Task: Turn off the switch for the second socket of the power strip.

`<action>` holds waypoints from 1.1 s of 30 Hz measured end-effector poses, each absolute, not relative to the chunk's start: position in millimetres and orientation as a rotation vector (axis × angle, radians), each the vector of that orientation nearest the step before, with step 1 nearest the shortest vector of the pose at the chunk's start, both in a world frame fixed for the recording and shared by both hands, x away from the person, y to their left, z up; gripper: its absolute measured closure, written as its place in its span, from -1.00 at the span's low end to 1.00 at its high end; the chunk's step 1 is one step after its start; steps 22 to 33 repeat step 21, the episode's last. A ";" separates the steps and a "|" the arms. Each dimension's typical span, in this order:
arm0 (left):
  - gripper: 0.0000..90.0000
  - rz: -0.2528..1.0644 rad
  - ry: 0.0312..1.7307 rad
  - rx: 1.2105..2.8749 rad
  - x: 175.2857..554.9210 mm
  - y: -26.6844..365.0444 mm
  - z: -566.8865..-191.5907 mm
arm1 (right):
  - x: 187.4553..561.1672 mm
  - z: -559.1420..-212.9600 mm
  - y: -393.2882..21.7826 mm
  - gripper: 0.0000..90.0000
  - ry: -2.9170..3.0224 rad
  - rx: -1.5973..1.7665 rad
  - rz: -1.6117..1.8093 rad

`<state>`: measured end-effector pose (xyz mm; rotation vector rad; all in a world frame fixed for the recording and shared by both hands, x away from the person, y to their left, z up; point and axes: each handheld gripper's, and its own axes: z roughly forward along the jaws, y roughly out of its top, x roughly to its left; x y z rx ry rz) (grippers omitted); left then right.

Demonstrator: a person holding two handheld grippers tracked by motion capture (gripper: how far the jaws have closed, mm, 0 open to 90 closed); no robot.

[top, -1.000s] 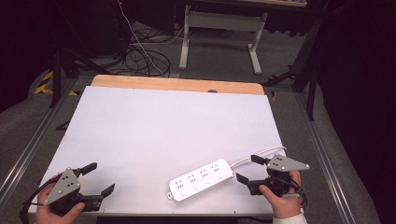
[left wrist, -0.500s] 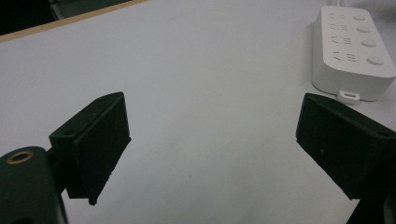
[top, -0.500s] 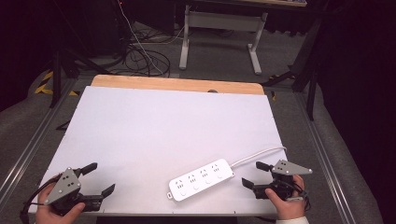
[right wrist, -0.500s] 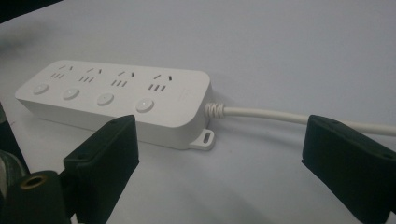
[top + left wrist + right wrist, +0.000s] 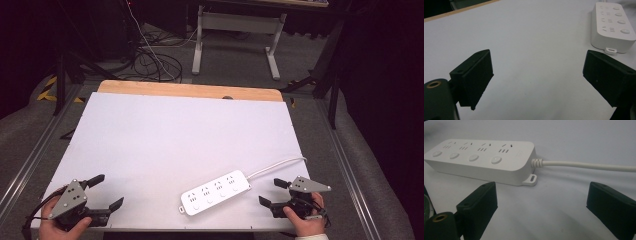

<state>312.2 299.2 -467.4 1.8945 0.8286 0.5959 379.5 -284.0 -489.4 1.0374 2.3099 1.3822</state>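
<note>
Between 2 spread grippers, power strip (image 5: 216, 192) lies unobstructed on table (image 5: 165, 135).

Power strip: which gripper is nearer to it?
Right. The right gripper sits open just off the power strip's cord end, not touching. The left gripper is open near the table's opposite front corner.

The high view looks down over the table (image 5: 165, 145); both gripper views sit low, sharing the power strip (image 5: 216, 192).
</note>
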 end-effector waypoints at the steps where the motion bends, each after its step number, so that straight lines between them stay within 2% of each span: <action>1: -0.78 0.596 0.829 1.896 312.3 299.3 -467.5 | 379.1 -490.7 -284.2 -0.77 2.306 1.040 1.387; 33: -0.78 0.598 0.803 1.894 312.9 299.5 -467.8 | 377.1 -484.5 -282.8 -0.69 2.278 0.989 1.362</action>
